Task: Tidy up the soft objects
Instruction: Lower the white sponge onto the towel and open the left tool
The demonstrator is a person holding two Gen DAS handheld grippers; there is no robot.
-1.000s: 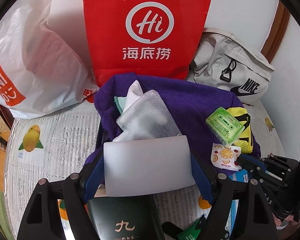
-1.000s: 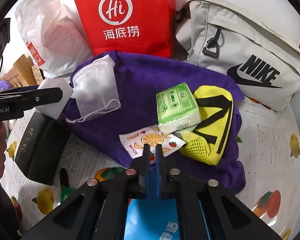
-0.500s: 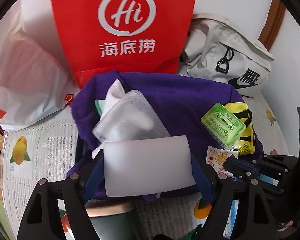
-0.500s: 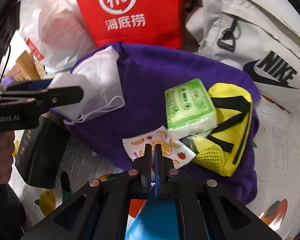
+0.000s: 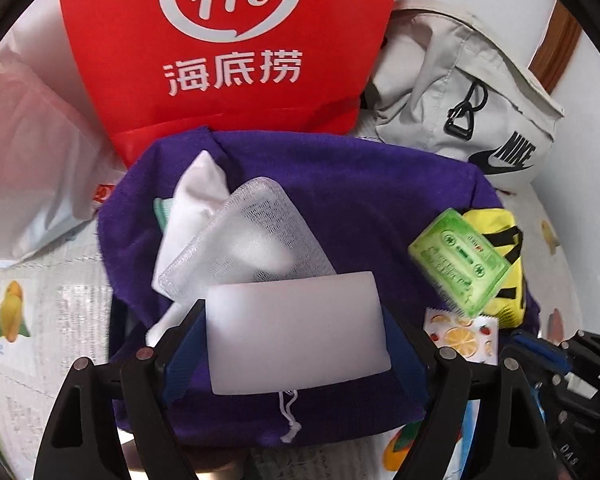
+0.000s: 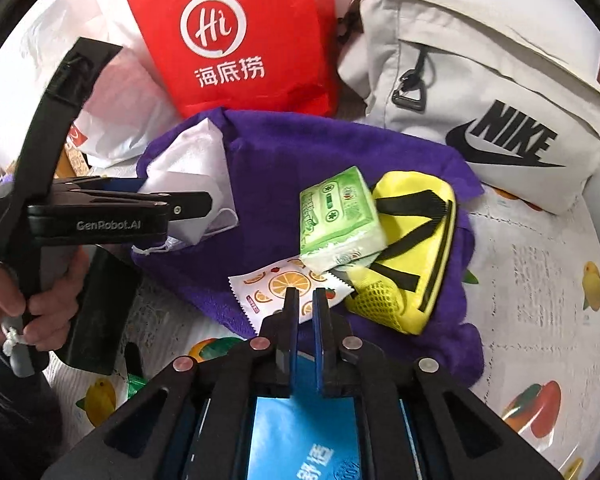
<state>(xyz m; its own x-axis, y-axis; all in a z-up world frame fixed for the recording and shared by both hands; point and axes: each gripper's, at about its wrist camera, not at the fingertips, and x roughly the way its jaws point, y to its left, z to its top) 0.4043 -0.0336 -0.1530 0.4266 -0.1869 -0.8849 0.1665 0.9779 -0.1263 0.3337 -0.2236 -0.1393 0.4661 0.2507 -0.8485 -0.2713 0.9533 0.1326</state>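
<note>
- Left hand-held gripper (image 5: 296, 334): fingers spread wide around a white block (image 5: 298, 332), which is clamped between the blue pads (image 5: 182, 354). In the right wrist view this gripper (image 6: 204, 202) appears side-on, level, over the left edge of the towel, held by the person's left hand (image 6: 32, 300).
- White block: held above the near edge of the purple towel (image 5: 360, 184); a mesh pouch (image 5: 252, 236) lies just beyond it, over a white cloth bag (image 5: 196, 200).
- Drawstring (image 5: 290, 420): white cord, hanging below the block onto the towel.
- Right hand-held gripper (image 6: 304, 298): fingers narrow, a thin gap between them, nothing held; the tips sit over a fruit-print sachet (image 6: 276, 288) at the towel's near edge.
- Green tissue pack (image 6: 338, 216): on the towel, just beyond the sachet, leaning against a yellow pouch (image 6: 412, 252) with black straps.
- Blue packet (image 6: 304, 440): below the right gripper's body, partly hidden.
- Red bag (image 6: 236, 36): upright behind the towel; white plastic bag (image 5: 28, 160) to its left, grey Nike bag (image 6: 480, 104) to its right.
- Dark box (image 6: 96, 308): beside the left hand, on the worktop (image 6: 540, 280), which is covered in a fruit-print cloth.
</note>
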